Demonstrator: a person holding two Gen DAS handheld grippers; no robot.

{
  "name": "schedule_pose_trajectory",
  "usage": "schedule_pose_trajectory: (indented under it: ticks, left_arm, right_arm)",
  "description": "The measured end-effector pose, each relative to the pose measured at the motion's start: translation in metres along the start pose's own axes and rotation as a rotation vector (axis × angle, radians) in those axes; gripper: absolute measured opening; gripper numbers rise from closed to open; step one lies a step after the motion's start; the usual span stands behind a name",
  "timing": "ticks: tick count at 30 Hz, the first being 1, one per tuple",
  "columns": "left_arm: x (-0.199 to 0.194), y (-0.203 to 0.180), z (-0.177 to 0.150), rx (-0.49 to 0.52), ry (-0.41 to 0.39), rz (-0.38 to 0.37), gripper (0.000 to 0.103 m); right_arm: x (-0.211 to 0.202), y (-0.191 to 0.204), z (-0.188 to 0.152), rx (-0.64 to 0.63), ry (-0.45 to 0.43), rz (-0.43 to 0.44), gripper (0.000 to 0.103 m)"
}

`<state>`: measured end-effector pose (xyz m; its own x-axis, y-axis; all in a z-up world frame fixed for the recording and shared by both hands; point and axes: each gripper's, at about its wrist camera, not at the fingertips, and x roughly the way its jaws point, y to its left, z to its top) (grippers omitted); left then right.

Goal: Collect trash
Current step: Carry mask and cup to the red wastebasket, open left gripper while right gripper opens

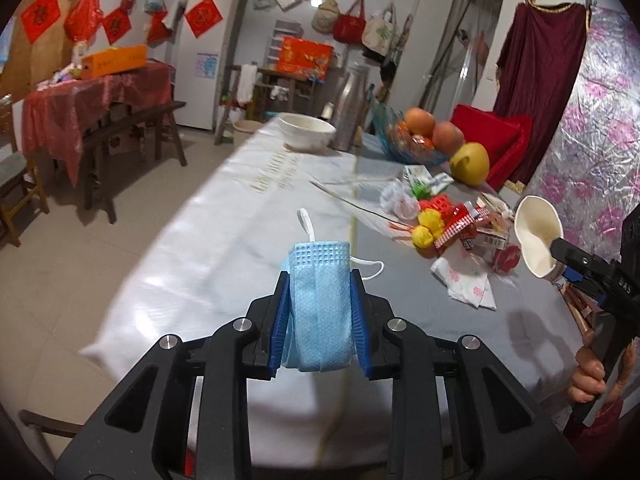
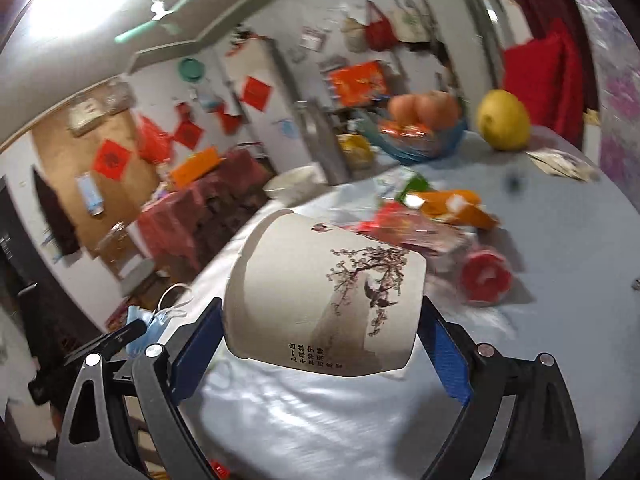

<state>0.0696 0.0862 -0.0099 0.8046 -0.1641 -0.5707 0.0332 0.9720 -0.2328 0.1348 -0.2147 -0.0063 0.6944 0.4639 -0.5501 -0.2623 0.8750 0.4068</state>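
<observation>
My left gripper (image 1: 320, 276) is shut on a folded blue face mask (image 1: 320, 312), which it holds above the white-covered table (image 1: 200, 240); the white ear loops stick out past the pads. My right gripper (image 2: 320, 304) is shut on a paper cup (image 2: 320, 296) printed with a blossom branch. The cup lies sideways between the blue pads, clear of the table. In the left wrist view the cup (image 1: 536, 240) shows its squeezed open mouth at the far right, with the right gripper (image 1: 558, 264) and a hand behind it. The right wrist view shows the mask (image 2: 144, 328) at lower left.
A pile of wrappers and packets (image 1: 460, 224) and a flowered tissue (image 1: 468, 280) lie on the table's right half. Behind them stand a blue fruit bowl (image 1: 420, 136), a yellow fruit (image 1: 470, 162), a white bowl (image 1: 306, 130) and a metal flask (image 1: 352, 120).
</observation>
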Motion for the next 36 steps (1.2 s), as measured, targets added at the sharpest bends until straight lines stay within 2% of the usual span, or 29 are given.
schedule_pose_trajectory:
  ticks: [3,6,10,16,17,19,20,21,25,29,31,36]
  left_arm:
    - [-0.028,0.017,-0.006,0.020,0.009,0.049,0.030]
    - [-0.051,0.039,-0.021,0.042,0.059,0.117,0.030]
    - [-0.070,0.081,-0.055,0.019,0.175,0.215,0.030]
    - [-0.067,0.151,-0.119,-0.095,0.372,0.259,0.031]
    - [-0.063,0.161,-0.130,-0.109,0.402,0.256,0.032]
    - [-0.055,0.179,-0.147,-0.137,0.441,0.278,0.050]
    - [-0.053,0.187,-0.153,-0.155,0.446,0.296,0.066]
    - [-0.051,0.193,-0.157,-0.171,0.449,0.303,0.075]
    - [-0.057,0.211,-0.155,-0.185,0.419,0.327,0.081]
    - [-0.083,0.226,-0.139,-0.179,0.309,0.434,0.096]
    - [-0.097,0.238,-0.133,-0.183,0.267,0.490,0.096]
    - [-0.123,0.265,-0.123,-0.224,0.219,0.564,0.096]
  right_arm:
    - [-0.007,0.026,-0.010,-0.049,0.008,0.056,0.092]
    - [-0.011,0.057,-0.022,-0.099,0.028,0.112,0.092]
    - [-0.012,0.097,-0.040,-0.160,0.069,0.177,0.092]
    - [-0.002,0.154,-0.058,-0.221,0.160,0.259,0.092]
    - [-0.001,0.162,-0.060,-0.230,0.173,0.268,0.092]
    - [0.003,0.181,-0.068,-0.252,0.204,0.282,0.092]
    - [0.006,0.189,-0.072,-0.263,0.216,0.281,0.092]
    - [0.009,0.197,-0.077,-0.277,0.236,0.278,0.092]
    - [0.025,0.230,-0.093,-0.325,0.309,0.281,0.092]
    - [0.048,0.267,-0.118,-0.405,0.399,0.302,0.092]
    - [0.060,0.288,-0.134,-0.449,0.462,0.324,0.092]
    - [0.094,0.340,-0.181,-0.569,0.617,0.371,0.092]
